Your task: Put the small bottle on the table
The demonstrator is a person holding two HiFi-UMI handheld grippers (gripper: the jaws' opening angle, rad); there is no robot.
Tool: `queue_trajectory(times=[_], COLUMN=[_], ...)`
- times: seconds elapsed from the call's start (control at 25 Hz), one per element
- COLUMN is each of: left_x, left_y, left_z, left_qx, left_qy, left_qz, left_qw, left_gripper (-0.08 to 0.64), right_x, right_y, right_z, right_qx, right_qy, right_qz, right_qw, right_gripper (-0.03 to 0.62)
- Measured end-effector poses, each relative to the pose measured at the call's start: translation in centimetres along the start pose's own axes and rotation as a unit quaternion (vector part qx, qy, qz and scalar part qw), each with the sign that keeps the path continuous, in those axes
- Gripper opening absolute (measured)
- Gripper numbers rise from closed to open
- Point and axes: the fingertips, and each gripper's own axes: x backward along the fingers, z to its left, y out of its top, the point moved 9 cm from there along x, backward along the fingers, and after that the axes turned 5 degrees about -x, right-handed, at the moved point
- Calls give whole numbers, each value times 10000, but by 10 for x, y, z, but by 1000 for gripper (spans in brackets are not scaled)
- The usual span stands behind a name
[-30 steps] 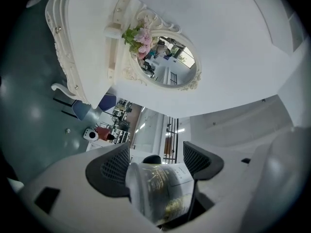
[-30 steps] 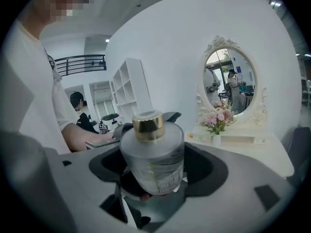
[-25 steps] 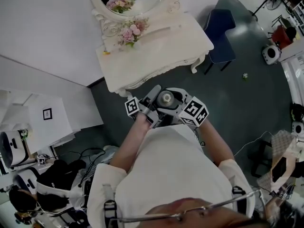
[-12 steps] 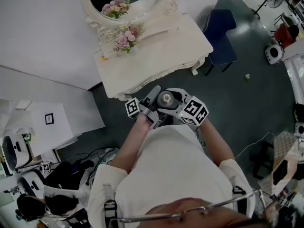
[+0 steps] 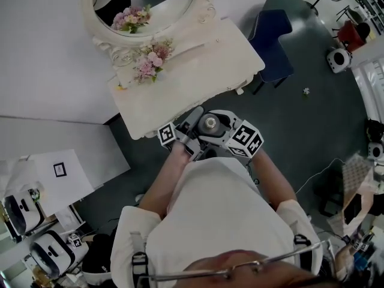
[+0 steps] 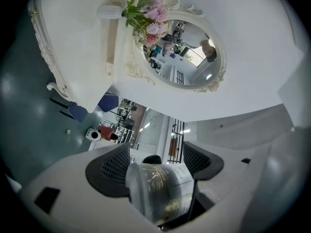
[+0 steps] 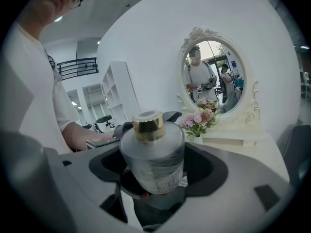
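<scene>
Leftward in the head view had slid the table [image 5: 201, 62] since a second before. I held the small bottle [image 5: 209, 123] gold cap up over the dark floor [image 5: 300, 131], just short of the table's scalloped front edge. My left gripper [image 6: 154, 164] and right gripper [image 7: 155, 166] both clamped it from opposite sides. Bare tabletop lay right of the flowers [image 5: 147, 66]; a blue chair [image 5: 273, 41] stood off its right corner.

The small bottle [image 5: 210, 123] is off the surface's [image 5: 198, 71] near edge; flowers [image 5: 147, 65] and mirror [image 5: 150, 2] stand far left, chair [image 5: 271, 41] right.
</scene>
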Motion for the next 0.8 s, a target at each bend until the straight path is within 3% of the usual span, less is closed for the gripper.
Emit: queue_trajectory(times=[0.4,0.8], left_x=[-36,-63], left_y=[93,140], left_z=[1,-4], left_qx=[225,379], left_qy=[181,149], left_qz=[265,534], left_qw=[9992,9977], left_gripper=[334,334], right_x=[-59,-82], right_y=[42,70], right_z=[-64,-94], right_qx=[-253,-313], right_qy=[-262,-570], right_qz=[145,29], right_qw=[9992,9979], right_gripper=[359,357])
